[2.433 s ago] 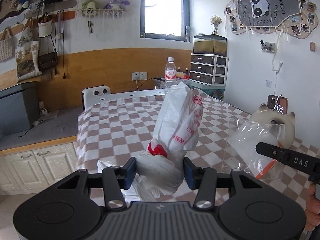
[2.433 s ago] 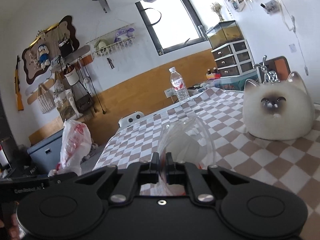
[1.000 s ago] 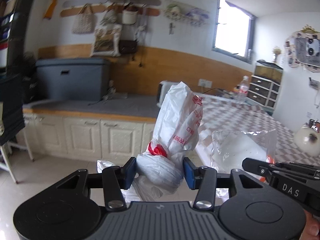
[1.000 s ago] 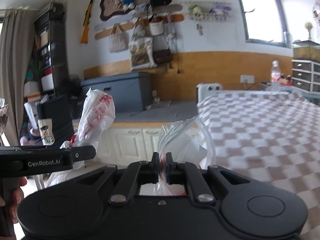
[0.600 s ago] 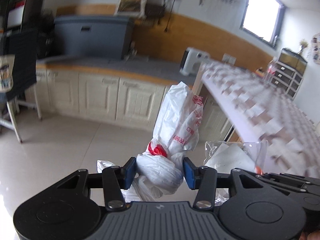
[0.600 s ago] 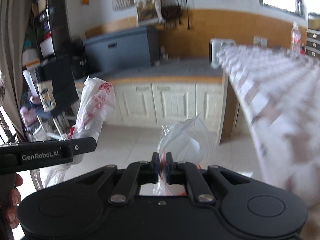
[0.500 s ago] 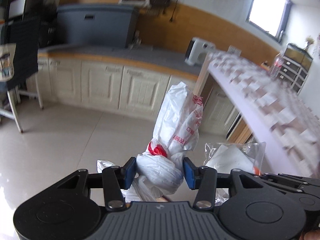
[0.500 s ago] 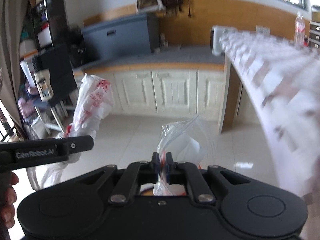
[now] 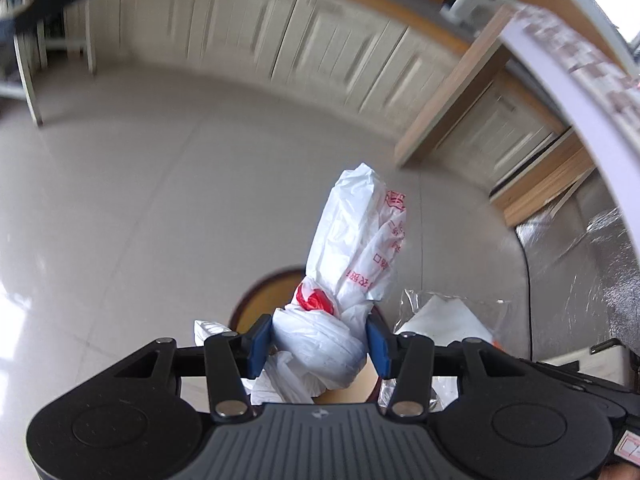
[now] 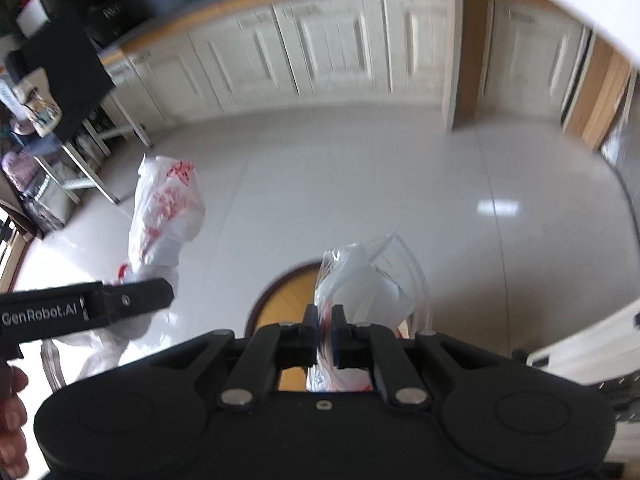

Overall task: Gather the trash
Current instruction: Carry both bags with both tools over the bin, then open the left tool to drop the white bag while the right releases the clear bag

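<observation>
A glossy pale tiled floor (image 9: pixel 120 208) fills both views. On it, below the held bags, sits a round orange-brown thing with a dark rim (image 10: pixel 280 300). Cream cabinets (image 10: pixel 320 52) stand along its far edge.

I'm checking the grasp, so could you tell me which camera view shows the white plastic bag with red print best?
The left wrist view: the white plastic bag sits sharp and central, clamped in the left gripper. The right wrist view shows it off left, smaller and blurred.
</observation>
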